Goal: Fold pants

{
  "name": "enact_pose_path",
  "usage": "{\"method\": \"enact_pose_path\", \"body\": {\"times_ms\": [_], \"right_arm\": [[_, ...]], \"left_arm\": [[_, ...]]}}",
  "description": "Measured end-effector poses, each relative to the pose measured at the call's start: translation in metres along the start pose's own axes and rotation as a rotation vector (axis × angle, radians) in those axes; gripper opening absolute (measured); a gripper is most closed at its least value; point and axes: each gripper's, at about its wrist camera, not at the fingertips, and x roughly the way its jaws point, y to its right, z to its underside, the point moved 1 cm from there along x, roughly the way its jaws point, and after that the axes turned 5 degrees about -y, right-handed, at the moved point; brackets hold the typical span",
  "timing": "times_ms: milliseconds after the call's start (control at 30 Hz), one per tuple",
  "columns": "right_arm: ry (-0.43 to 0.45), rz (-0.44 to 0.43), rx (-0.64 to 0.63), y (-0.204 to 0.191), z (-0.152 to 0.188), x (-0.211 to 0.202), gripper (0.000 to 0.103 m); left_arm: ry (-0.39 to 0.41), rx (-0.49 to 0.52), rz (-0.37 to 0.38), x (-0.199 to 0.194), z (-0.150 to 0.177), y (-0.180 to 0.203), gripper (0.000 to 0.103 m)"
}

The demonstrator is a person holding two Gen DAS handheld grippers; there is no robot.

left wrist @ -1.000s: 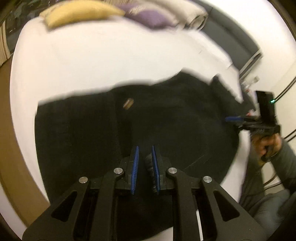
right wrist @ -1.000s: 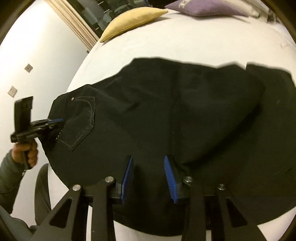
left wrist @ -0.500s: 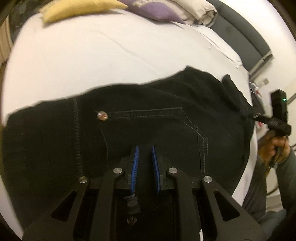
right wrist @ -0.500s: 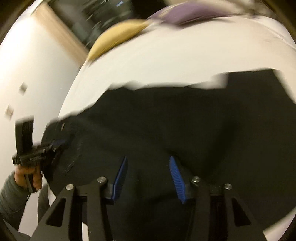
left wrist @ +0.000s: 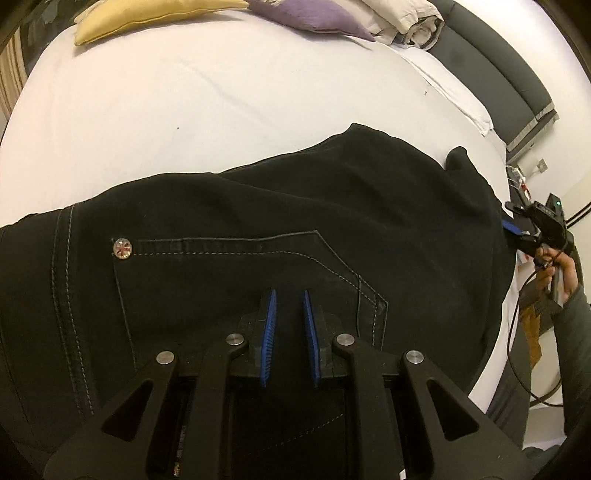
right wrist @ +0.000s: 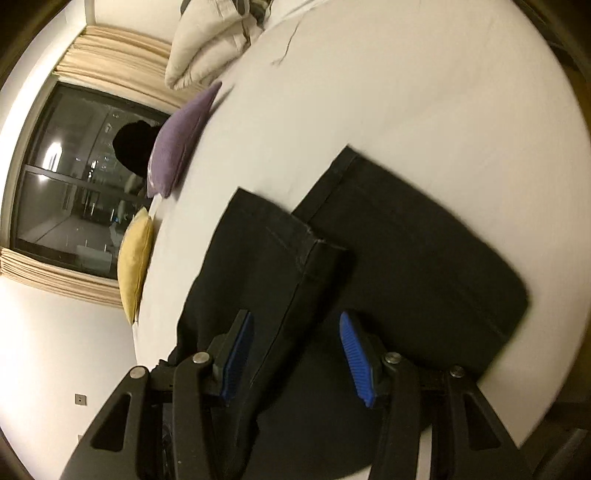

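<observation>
Black pants [left wrist: 295, 206] lie spread on the white bed [left wrist: 184, 103]. In the left wrist view I see a back pocket with a metal rivet [left wrist: 122, 248]. My left gripper [left wrist: 289, 295] hovers low over the pocket, its blue pads a narrow gap apart with nothing visible between them. In the right wrist view the two leg ends [right wrist: 369, 236] lie side by side. My right gripper [right wrist: 295, 325] is open over them, tilted; it also shows in the left wrist view [left wrist: 532, 229], at the far right edge of the pants.
A yellow cushion [left wrist: 147, 14] and a purple cushion [left wrist: 314, 18] lie at the far side of the bed, beside folded bedding [left wrist: 406, 26]. A dark headboard [left wrist: 498, 81] runs along the right. A window with curtains [right wrist: 74, 192] shows in the right wrist view.
My left gripper has dropped closer to the back pocket. My right gripper has swung round and now looks at the leg ends, its pads still apart.
</observation>
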Motion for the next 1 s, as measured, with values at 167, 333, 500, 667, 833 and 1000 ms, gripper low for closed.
{"method": "enact_pose_path", "body": {"times_ms": [167, 333, 500, 667, 833, 1000], "right_arm": [[0.015, -0.006, 0.049, 0.001, -0.020, 0.012, 0.052], [0.052, -0.076, 0.119, 0.022, -0.030, -0.003, 0.051], [0.056, -0.070, 0.119, 0.028, -0.030, -0.001, 0.015], [0.088, -0.044, 0.057, 0.017, -0.027, -0.016, 0.009], [0.187, -0.010, 0.025, 0.006, -0.021, -0.049, 0.008], [0.247, 0.076, 0.059, 0.023, -0.009, -0.072, 0.008]], "left_arm": [[0.002, 0.005, -0.009, 0.007, -0.002, 0.008, 0.015], [0.016, -0.001, -0.006, 0.015, 0.002, 0.002, 0.015], [0.019, -0.002, -0.003, 0.013, 0.004, -0.001, 0.015], [0.018, -0.006, -0.012, 0.012, 0.004, -0.001, 0.015], [0.017, -0.013, -0.024, 0.013, 0.003, 0.002, 0.015], [0.018, -0.020, -0.035, 0.013, 0.003, 0.004, 0.015]]}}
